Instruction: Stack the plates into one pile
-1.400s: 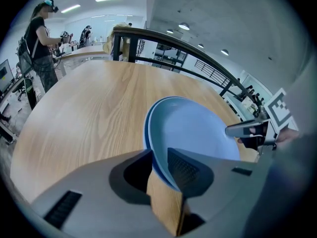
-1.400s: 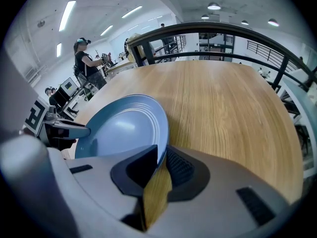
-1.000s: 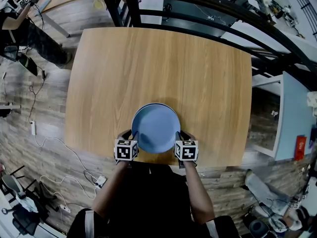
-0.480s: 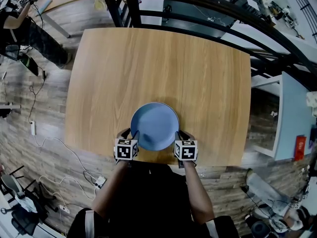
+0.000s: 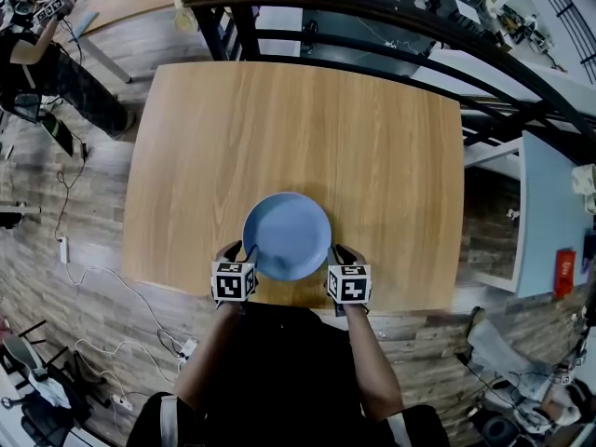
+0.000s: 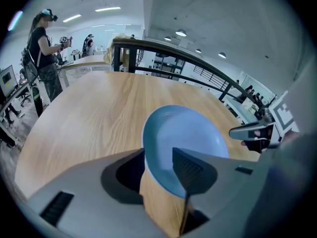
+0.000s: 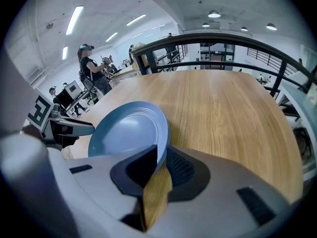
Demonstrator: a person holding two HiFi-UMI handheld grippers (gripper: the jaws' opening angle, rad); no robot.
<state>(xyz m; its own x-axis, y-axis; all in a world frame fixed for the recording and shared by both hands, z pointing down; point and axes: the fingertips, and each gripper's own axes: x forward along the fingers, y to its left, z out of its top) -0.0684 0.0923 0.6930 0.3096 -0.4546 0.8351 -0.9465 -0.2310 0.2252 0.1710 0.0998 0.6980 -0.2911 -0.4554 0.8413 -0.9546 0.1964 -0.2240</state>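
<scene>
One blue plate lies flat on the wooden table close to its near edge; I cannot tell whether another plate sits under it. My left gripper is at the plate's left rim. In the left gripper view the blue plate has its rim between the jaws of that gripper. They have just been opening and stand wide, with a gap of bare wood showing. My right gripper is at the right rim. In the right gripper view the jaws of that gripper sit narrow on the edge of the plate.
The table's near edge runs just under both grippers. A black railing curves behind the far edge. A person stands on the wood floor to the far left, and cables trail there. A light blue surface is at the right.
The plate has come down a little and shifted slightly left; the offset rim under it a second ago no longer shows. Both grippers have stayed at its sides.
</scene>
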